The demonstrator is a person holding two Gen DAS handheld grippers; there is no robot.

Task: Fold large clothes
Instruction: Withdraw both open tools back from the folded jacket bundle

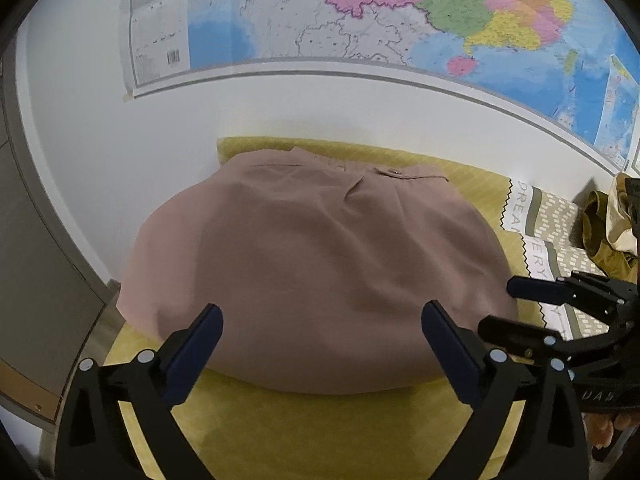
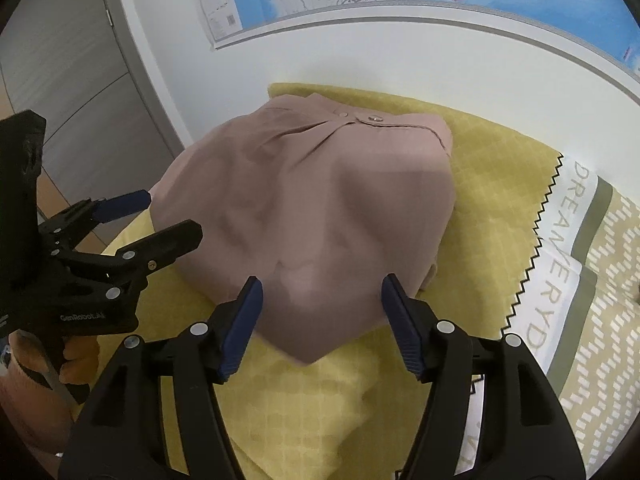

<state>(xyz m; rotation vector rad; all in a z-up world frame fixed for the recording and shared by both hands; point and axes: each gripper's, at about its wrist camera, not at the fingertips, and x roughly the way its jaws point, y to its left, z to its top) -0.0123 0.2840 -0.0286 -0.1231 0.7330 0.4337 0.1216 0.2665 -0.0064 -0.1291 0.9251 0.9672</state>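
A dusty-pink garment [image 1: 312, 264] lies folded into a compact block on a yellow-green cloth [image 1: 320, 432], its waistband with snaps toward the wall. It also shows in the right wrist view [image 2: 312, 208]. My left gripper [image 1: 322, 320] is open and empty, hovering just above the garment's near edge. My right gripper [image 2: 322, 292] is open and empty, above the garment's near right corner. Each gripper shows in the other's view: the right gripper [image 1: 496, 306] at the right, the left gripper [image 2: 174, 216] at the left.
The yellow cloth [image 2: 320, 408] covers a surface against a white wall with a large map [image 1: 360, 12]. A printed pillow or cover with lettering [image 2: 576, 264] lies at right. An olive-and-cream garment heap [image 1: 608, 232] sits far right. Grey cabinet [image 2: 64, 80] at left.
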